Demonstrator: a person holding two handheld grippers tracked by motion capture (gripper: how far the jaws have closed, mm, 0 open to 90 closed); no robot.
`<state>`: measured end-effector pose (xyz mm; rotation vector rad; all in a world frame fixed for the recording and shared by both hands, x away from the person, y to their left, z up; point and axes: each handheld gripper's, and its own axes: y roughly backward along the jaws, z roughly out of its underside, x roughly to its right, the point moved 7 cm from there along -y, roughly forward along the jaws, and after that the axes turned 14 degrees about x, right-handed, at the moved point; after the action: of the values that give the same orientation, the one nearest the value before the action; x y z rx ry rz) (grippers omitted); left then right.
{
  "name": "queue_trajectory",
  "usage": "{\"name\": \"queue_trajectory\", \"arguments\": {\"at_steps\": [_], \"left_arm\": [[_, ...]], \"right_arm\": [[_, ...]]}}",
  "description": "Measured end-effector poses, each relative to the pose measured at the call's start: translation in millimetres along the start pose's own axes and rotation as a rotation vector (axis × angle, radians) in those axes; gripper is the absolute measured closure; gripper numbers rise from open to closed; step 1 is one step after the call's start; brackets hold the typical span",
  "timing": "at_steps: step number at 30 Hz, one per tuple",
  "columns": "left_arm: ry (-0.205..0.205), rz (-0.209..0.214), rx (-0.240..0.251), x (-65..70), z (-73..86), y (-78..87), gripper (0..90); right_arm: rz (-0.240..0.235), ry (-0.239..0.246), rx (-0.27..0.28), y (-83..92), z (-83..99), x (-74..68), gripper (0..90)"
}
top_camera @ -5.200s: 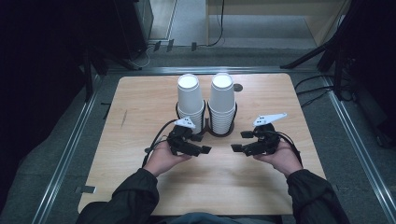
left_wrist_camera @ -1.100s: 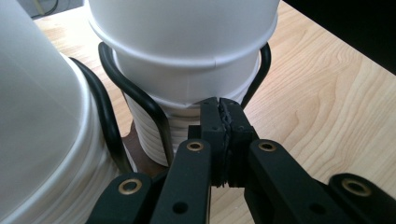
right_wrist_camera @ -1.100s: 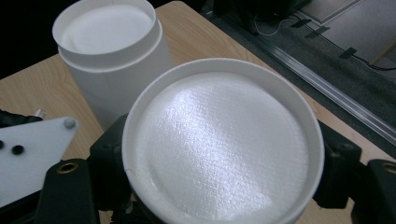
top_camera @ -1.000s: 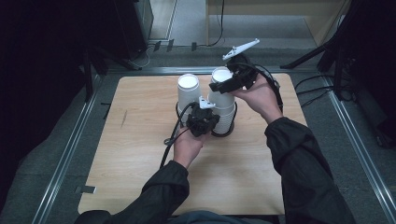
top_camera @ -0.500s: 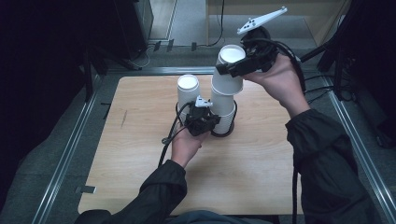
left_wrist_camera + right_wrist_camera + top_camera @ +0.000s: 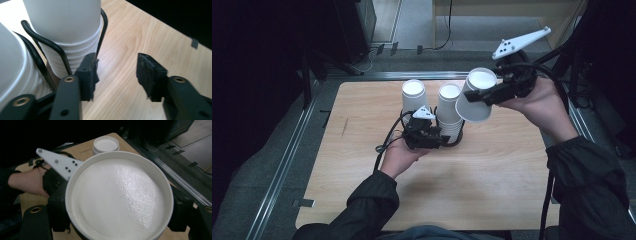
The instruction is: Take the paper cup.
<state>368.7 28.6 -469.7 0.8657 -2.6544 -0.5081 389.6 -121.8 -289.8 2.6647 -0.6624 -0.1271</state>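
Wooden table [image 6: 492, 185] below: right gripper [image 6: 477, 97] pinches a lifted cup [image 6: 476, 96], tilted, up-right of the right-hand stack [image 6: 449, 112]; left gripper [image 6: 116, 75], jaws just opening, empty beside it

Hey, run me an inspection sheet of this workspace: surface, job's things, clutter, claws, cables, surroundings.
Surface: light wooden tabletop, bare around the rack.
Job's things: two stacks of inverted white paper cups in a black wire rack; one white paper cup lifted clear, base facing the right gripper view.
Clutter: nothing seen.
Claws: right claw shut on the lifted cup; left claw low beside the right-hand stack, jaws just opened, nothing between them.
Cables: black cable trails from the left claw; another hangs along the right sleeve.
Surroundings: grey floor, metal rail, dark equipment beyond.
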Motion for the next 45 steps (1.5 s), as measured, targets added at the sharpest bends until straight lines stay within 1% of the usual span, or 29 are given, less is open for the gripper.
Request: {"name": "queue_trajectory", "arguments": {"at_steps": [1,2,3,4,6,7,9,12,15,16,17,18,20,22,25,27,29,31,32,34,35,36,37,38,39,41,42,43,45], "left_arm": [[-0.007,0.003,0.000,0.2,0.3,1.5,46.5],[-0.017,0.017,-0.012,0.5,1.5,4.2,44.6],[-0.020,0.026,-0.015,0.9,2.0,5.5,41.8],[-0.035,0.040,-0.023,0.6,3.0,7.9,41.1],[-0.040,0.062,-0.019,1.1,3.4,11.0,37.7],[-0.042,0.079,-0.014,1.3,4.0,13.0,37.7],[-0.033,0.107,-0.001,0.7,4.7,16.7,36.8],[-0.014,0.118,0.013,-3.6,6.6,22.7,36.7],[-0.024,0.123,0.025,-7.8,8.1,25.8,36.4],[-0.026,0.136,0.027,-8.4,9.1,27.0,36.4],[-0.034,0.145,0.024,-8.6,9.9,27.7,35.9],[-0.044,0.151,0.026,-8.4,10.8,28.1,35.9],[-0.070,0.157,0.025,-8.2,13.1,28.8,35.0],[-0.075,0.169,0.026,-7.9,15.0,29.0,34.8],[-0.061,0.182,0.029,-7.9,18.4,28.2,33.8],[-0.057,0.188,0.026,-8.2,21.2,27.1,33.3],[-0.075,0.189,0.024,-8.5,24.0,26.6,32.4],[-0.093,0.183,0.016,-8.6,26.6,26.4,31.9],[-0.094,0.182,0.014,-8.5,28.1,26.8,31.8],[-0.074,0.194,0.019,-8.0,31.3,27.3,32.0],[-0.068,0.199,0.010,-8.4,33.3,27.1,32.0],[-0.067,0.207,-0.001,-8.5,35.7,26.4,31.2],[-0.072,0.210,-0.007,-8.9,37.1,26.1,31.2],[-0.072,0.212,-0.011,-8.8,38.7,25.6,29.9],[-0.070,0.219,-0.017,-8.4,40.2,25.8,29.9],[-0.071,0.234,-0.026,-6.7,42.4,26.6,29.1],[-0.060,0.241,-0.023,-5.7,43.2,27.5,28.3],[-0.052,0.249,-0.023,-5.7,43.8,28.2,28.8],[-0.032,0.260,-0.020,-5.7,46.3,30.0,29.7]], "right_arm": [[-0.007,-0.006,-0.002,2.6,7.1,-1.2,24.0],[-0.009,-0.010,-0.002,3.6,11.5,-1.9,24.0],[-0.011,-0.016,-0.005,5.1,18.8,-3.1,24.0],[-0.012,-0.015,-0.006,5.9,23.1,-3.7,24.0],[-0.019,-0.023,-0.001,6.7,38.4,-5.9,24.0],[-0.019,-0.023,-0.001,6.7,38.4,-5.9,24.0],[-0.028,-0.017,0.000,5.7,48.2,-7.3,24.0],[-0.029,-0.015,-0.011,2.8,62.9,-8.7,24.0],[-0.039,-0.018,-0.012,0.1,74.8,-10.8,24.0],[-0.044,-0.018,-0.012,-0.8,78.3,-11.9,24.0],[-0.055,-0.016,-0.010,-3.1,85.0,-13.8,24.0],[-0.055,-0.016,-0.010,-3.1,85.0,-13.8,24.0],[-0.062,-0.017,-0.016,-5.8,92.0,-15.7,24.0],[-0.065,-0.016,-0.020,-8.8,99.5,-17.3,24.0],[-0.074,-0.029,-0.025,-13.6,110.6,-19.9,24.0],[-0.082,-0.028,-0.030,-18.3,120.3,-22.2,24.0],[-0.089,-0.023,-0.031,-21.5,127.4,-23.8,24.0],[-0.109,-0.023,-0.025,-25.5,136.4,-25.6,24.0],[-0.116,-0.026,-0.025,-27.0,140.2,-26.2,24.0],[-0.122,-0.038,-0.027,-31.4,149.8,-27.3,24.0],[-0.121,-0.045,-0.027,-33.6,154.3,-27.9,24.0],[-0.124,-0.056,-0.028,-39.7,163.6,-29.2,24.0],[-0.124,-0.056,-0.028,-39.7,163.6,-29.2,24.0],[-0.130,-0.069,-0.023,-44.5,169.9,-30.6,24.0],[-0.130,-0.069,-0.023,-44.5,169.9,-30.6,24.0],[-0.139,-0.078,-0.022,-49.6,176.8,-32.5,24.0],[-0.136,-0.073,-0.021,-51.8,179.6,-33.3,24.0],[-0.129,-0.050,-0.017,-55.1,182.2,-33.7,24.0],[-0.117,-0.053,-0.015,-59.5,184.5,-34.6,24.0]]}}
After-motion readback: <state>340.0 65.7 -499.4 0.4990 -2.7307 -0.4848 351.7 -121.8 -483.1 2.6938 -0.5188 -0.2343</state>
